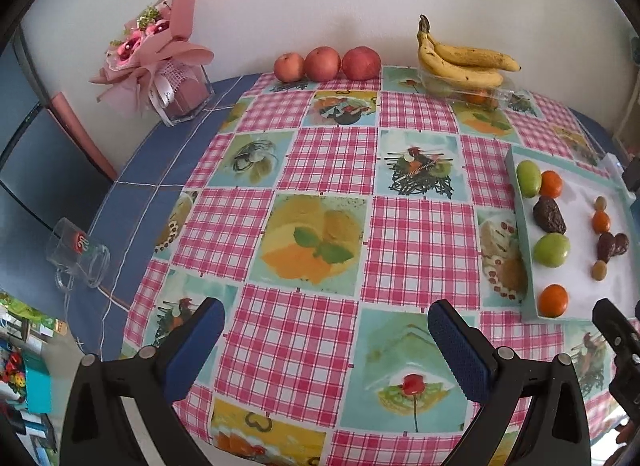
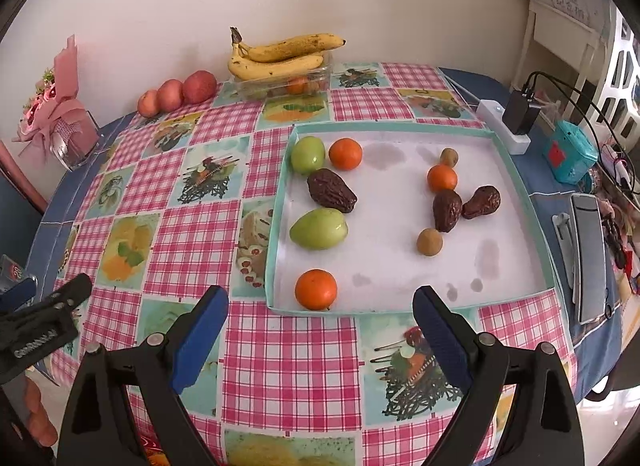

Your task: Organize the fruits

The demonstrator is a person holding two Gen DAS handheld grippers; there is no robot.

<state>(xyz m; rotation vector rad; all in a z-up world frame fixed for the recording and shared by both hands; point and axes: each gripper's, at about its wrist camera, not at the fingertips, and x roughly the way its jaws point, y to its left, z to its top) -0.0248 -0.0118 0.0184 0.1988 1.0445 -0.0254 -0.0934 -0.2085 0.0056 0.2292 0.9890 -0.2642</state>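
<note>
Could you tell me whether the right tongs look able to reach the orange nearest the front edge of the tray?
Probably yes: the right tongs are open, and only the low tray wall stands before the orange.

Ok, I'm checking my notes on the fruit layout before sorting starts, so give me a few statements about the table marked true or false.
1. Both grippers are open and hold nothing. True: the left gripper and the right gripper are both spread wide over the tablecloth.
2. The tray holds three oranges. True.
3. The bananas lie inside the tray. False: they rest on a clear container near the wall.
4. Three red apples sit in a row by the wall. True.
5. The tray holds four green fruits. False: only two show.
</note>
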